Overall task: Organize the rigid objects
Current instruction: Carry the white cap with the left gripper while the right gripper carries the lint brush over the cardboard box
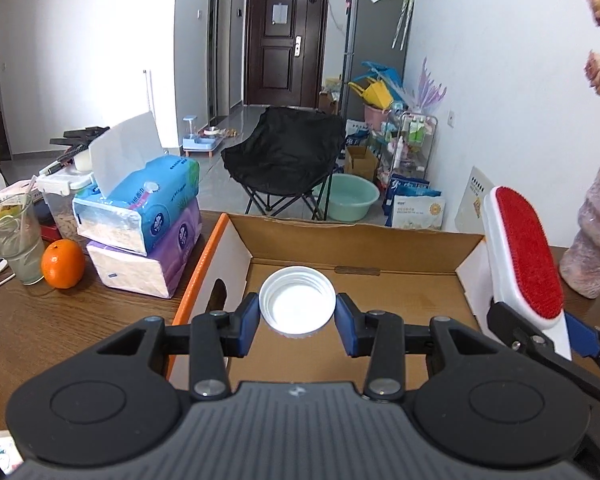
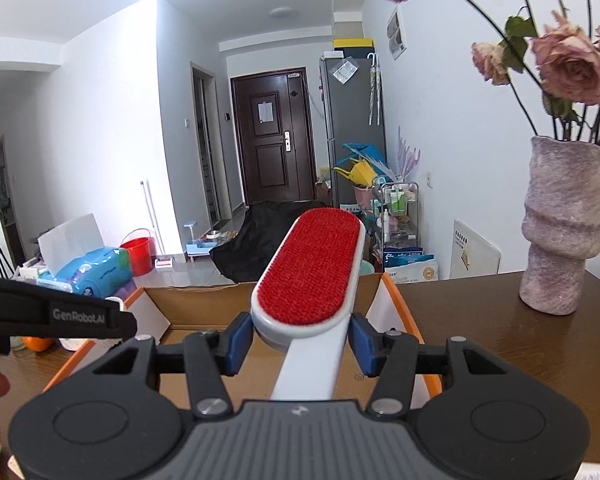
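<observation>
On your table: one orange, two stacked tissue packs, a drinking glass, and a mottled vase holding dried roses. Beyond it you have a black folding chair, a green basin and a dark door.

Bright even daylight filling the room, ceiling glare blooming overhead, fisheye edges bending and darkening, wooden tabletop shining softly, focus staying sharp.

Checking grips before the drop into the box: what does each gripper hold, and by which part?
Left gripper: white lid, pinched across its rim. Right gripper: red lint brush, clamped at the base of its head, above the handle.
</observation>
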A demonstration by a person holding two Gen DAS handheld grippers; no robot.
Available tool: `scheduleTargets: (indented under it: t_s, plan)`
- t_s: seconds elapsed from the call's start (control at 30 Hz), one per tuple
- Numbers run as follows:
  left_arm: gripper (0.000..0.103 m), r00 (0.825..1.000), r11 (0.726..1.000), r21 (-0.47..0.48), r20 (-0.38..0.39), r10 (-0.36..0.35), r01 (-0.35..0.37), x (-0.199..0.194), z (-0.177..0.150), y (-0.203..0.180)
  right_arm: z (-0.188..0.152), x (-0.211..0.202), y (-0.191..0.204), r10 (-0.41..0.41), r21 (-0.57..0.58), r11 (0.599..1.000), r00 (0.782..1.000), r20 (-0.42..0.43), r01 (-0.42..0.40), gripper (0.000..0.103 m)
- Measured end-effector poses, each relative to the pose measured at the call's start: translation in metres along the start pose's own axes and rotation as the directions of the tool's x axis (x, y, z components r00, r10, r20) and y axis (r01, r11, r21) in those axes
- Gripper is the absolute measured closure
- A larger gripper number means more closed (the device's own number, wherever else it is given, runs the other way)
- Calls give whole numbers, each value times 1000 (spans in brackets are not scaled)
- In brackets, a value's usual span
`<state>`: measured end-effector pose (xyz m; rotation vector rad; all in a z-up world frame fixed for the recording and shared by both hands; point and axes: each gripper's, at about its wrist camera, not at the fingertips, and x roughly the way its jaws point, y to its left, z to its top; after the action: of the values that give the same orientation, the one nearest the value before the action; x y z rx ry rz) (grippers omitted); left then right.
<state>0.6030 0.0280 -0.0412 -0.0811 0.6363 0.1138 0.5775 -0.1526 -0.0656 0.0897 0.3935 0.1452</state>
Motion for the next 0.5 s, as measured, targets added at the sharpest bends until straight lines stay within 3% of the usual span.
scheduleTargets:
  t_s: [0.5]
  plan:
    - [62, 994, 998, 23, -95, 57, -55, 52, -1, 1, 10, 57, -9, 10, 18, 1000, 993, -118, -8, 51]
